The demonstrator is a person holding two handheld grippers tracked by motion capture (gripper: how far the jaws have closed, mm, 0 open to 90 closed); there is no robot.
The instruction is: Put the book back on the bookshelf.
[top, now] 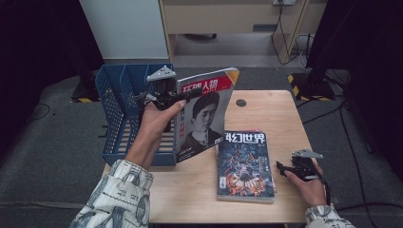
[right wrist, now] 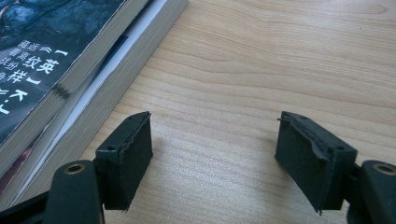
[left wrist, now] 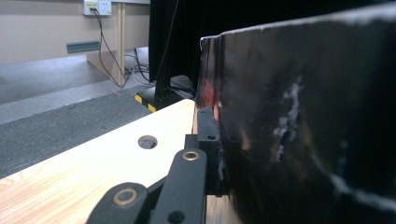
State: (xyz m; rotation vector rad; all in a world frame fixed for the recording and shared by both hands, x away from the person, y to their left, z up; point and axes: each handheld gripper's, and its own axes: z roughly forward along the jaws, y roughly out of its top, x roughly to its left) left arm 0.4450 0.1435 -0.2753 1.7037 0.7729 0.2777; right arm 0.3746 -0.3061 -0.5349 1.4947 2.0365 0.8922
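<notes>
My left gripper (top: 183,97) is shut on the top edge of a magazine with a portrait cover (top: 204,114) and holds it upright above the table, beside a blue file rack (top: 114,109). In the left gripper view the magazine's dark glossy face (left wrist: 303,130) stands pressed against the one jaw that shows. A stack of magazines (top: 245,164) with a dark illustrated cover lies flat on the table. My right gripper (top: 283,167) rests low at the stack's right side. Its jaws are open over bare wood (right wrist: 212,154), with the stack's edge (right wrist: 60,60) just to their left.
The wooden table (top: 280,118) has a round hole (top: 241,102) near its far edge. The blue rack stands at the table's left end and has several upright slots. Grey carpet, cables and black stands surround the table.
</notes>
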